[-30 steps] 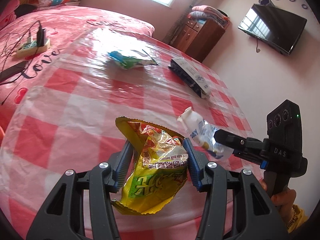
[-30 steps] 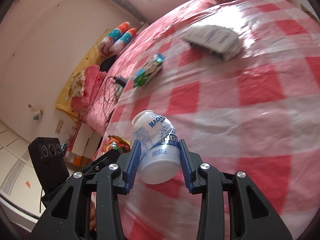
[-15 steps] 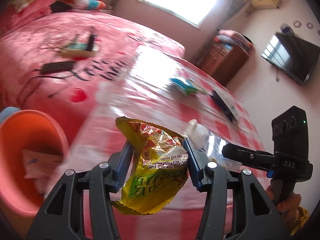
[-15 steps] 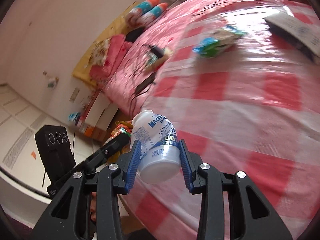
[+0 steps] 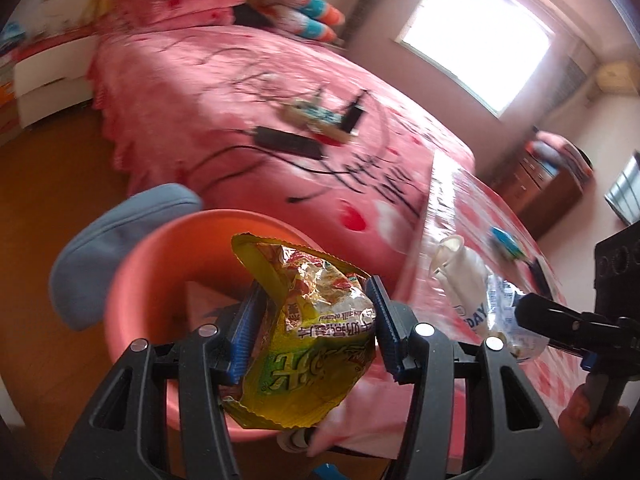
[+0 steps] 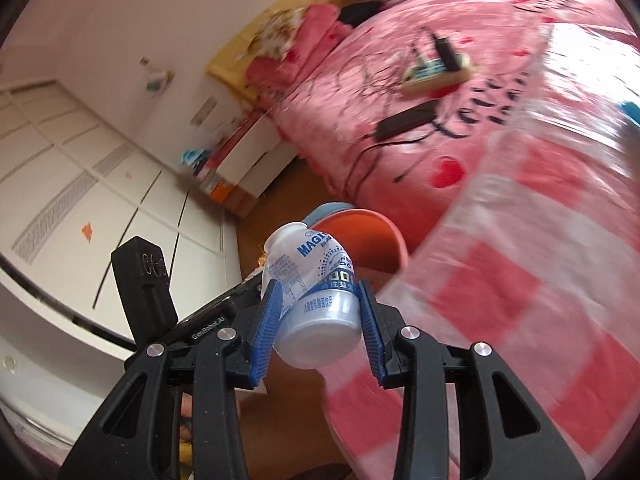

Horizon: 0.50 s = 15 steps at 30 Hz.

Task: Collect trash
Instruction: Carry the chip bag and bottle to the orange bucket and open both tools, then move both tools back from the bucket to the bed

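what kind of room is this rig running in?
A home bedroom, most likely. A bed with a pink bedspread and pillows fills the view, a wooden dresser stands by the window, and fitted white wardrobe doors line one wall.

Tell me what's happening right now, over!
Left gripper shut on yellow snack bag, over orange bin. Right gripper shut on white bottle, short of the bin. Nothing blocking the drop.
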Tool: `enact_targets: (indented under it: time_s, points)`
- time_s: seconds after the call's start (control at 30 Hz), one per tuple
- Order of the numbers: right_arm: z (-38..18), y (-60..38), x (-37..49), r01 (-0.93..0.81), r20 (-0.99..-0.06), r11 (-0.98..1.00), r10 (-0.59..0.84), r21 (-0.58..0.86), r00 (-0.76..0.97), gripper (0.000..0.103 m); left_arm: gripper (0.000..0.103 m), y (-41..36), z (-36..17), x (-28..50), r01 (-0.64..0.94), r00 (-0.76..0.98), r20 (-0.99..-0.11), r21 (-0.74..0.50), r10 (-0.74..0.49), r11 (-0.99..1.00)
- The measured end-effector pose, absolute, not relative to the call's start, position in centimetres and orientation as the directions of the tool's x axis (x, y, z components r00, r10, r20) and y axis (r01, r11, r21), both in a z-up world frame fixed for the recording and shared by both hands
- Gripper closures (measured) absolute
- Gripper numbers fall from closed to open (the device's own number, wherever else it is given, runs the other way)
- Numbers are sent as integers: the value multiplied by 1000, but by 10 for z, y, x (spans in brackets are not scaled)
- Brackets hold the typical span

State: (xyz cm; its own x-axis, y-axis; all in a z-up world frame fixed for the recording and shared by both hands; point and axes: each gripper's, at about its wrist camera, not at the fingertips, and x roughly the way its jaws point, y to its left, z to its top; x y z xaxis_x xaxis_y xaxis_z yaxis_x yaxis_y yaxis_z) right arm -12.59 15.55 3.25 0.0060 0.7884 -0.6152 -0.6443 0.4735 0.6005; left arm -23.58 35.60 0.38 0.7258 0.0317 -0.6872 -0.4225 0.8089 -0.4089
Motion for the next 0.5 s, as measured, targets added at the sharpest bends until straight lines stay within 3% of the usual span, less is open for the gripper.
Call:
enact_targets:
  time_s: [0.1, 0.17, 0.3, 0.33, 0.5]
  points:
    - [27, 188, -133, -699, -660, 481, 751, 530, 16, 58, 48, 375, -9, -241, -470, 704, -708, -408, 54, 783]
    - [20, 195, -133, -703, -695, 517, 718, 489, 44, 46, 41, 382, -19, -241, -497, 675, -735, -391, 62, 774]
    - [12, 178, -131, -675, -681, 533, 730, 510, 61, 24, 28, 389, -28, -248, -531, 653, -752, -375, 85, 760]
    - [11, 174, -130, -668, -682, 545, 727, 507, 76, 23, 24, 390, -28, -248, -536, 652, -752, -367, 97, 760]
    - [12, 141, -120, -613, -672, 599, 726, 515, 146, 19, 22, 384, -22, -247, -525, 667, -736, -359, 111, 772]
